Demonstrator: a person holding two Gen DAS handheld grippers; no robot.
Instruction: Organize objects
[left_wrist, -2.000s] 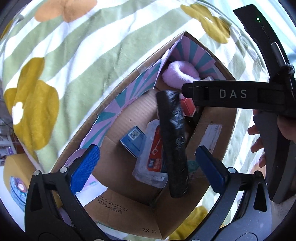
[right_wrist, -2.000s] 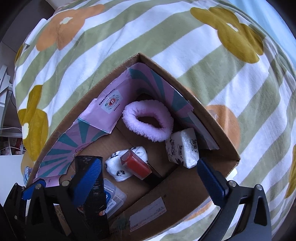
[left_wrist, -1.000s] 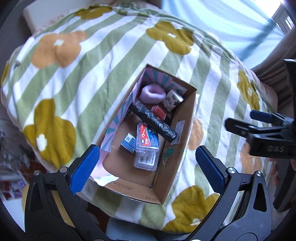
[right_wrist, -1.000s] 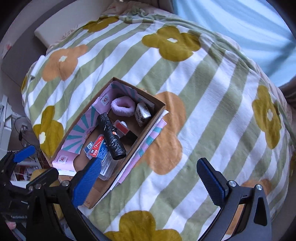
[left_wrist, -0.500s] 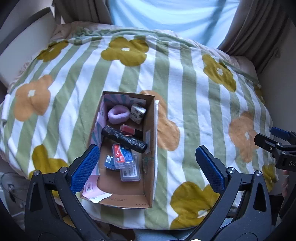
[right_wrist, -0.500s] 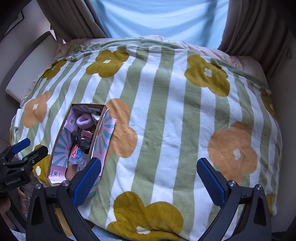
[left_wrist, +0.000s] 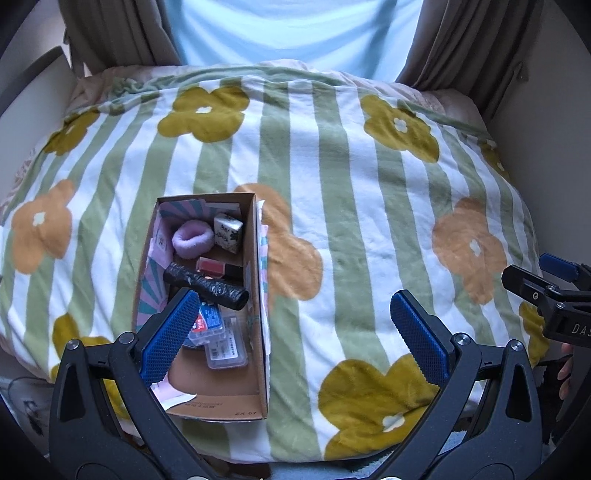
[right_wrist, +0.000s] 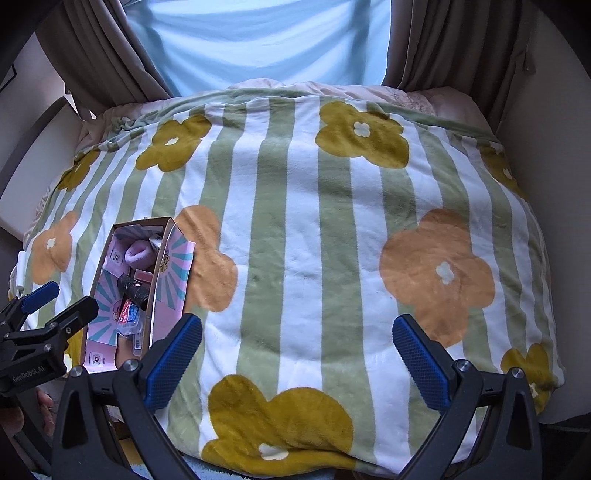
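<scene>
Left gripper (left_wrist: 291, 325) spread wide, holding nothing, above blanket (left_wrist: 332, 221); cardboard box (left_wrist: 255, 295) near blanket's front-left edge, holding purple scrunchie (left_wrist: 192, 238), black roll (left_wrist: 207, 286), clear cases (left_wrist: 221, 343); right gripper (right_wrist: 297, 349) spread, nothing held.

an open cardboard box (left_wrist: 255, 295) lies on the bed, holding a lilac fluffy scrunchie (left_wrist: 192, 238), a white printed packet (left_wrist: 228, 228), a red block (left_wrist: 210, 266), a black roll (left_wrist: 205, 286) lying crosswise and clear plastic cases (left_wrist: 221, 345).
</scene>
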